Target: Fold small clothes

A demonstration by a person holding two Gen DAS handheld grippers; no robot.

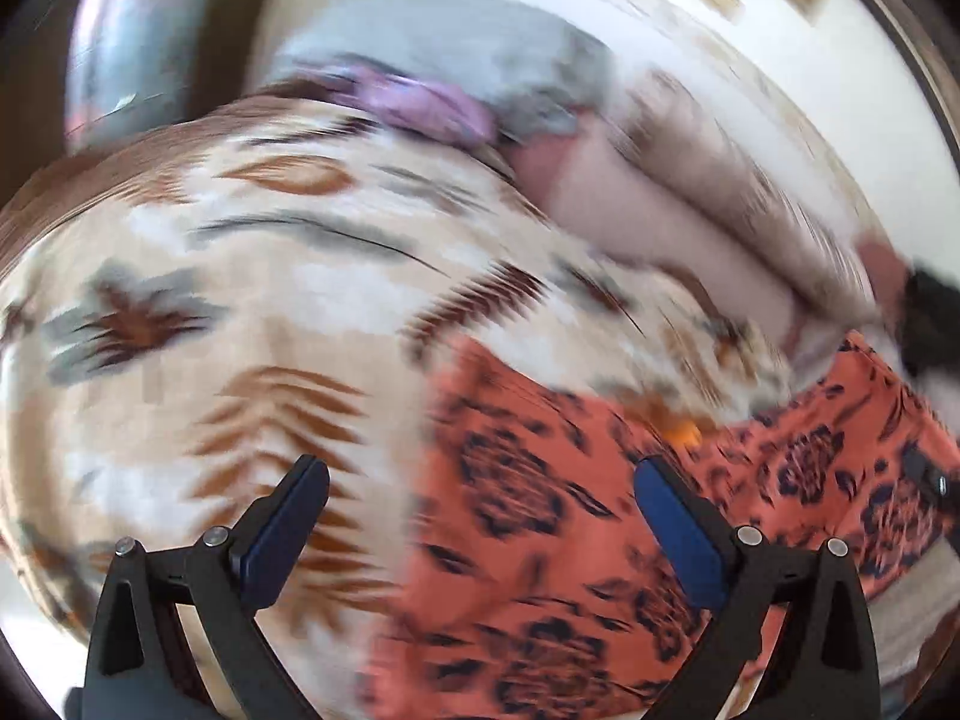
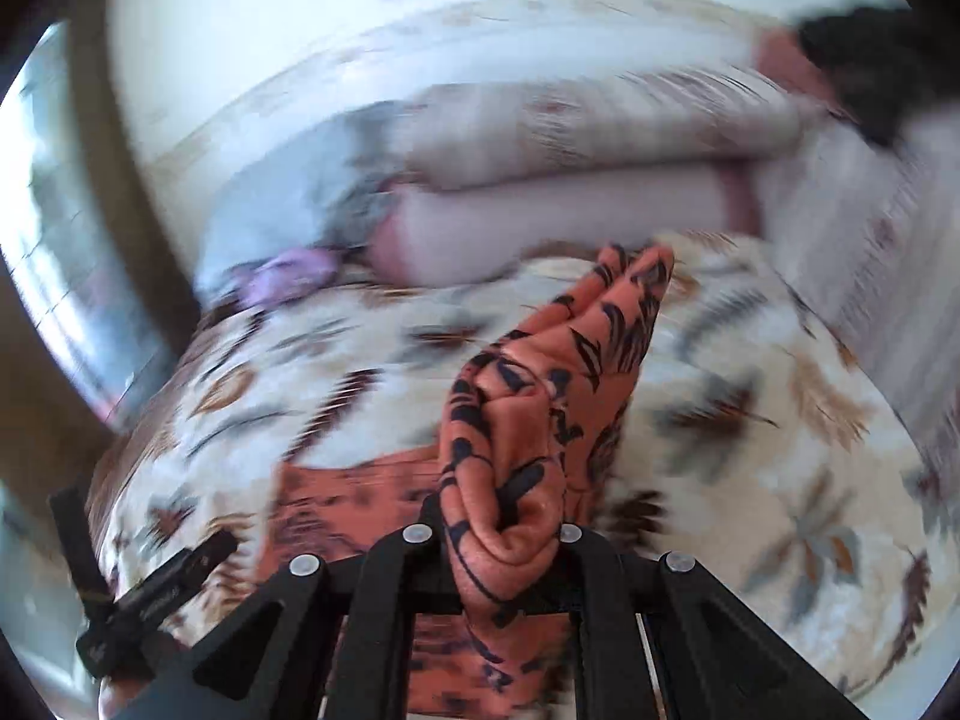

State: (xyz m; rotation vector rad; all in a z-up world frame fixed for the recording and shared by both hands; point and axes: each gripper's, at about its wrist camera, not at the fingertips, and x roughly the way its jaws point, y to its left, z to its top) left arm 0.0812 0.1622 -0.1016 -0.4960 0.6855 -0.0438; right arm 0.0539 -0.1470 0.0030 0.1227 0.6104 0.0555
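Over patterned bedspread [image 1: 210,300], right gripper [image 2: 501,516] pinches orange garment [image 2: 540,408]; left gripper [image 1: 480,504] fingers gape.

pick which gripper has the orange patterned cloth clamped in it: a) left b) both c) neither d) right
d, in the right wrist view the right gripper is shut on a bunched fold of the orange patterned cloth, while in the left wrist view the left gripper stands wide open over the cloth with nothing between its fingers.
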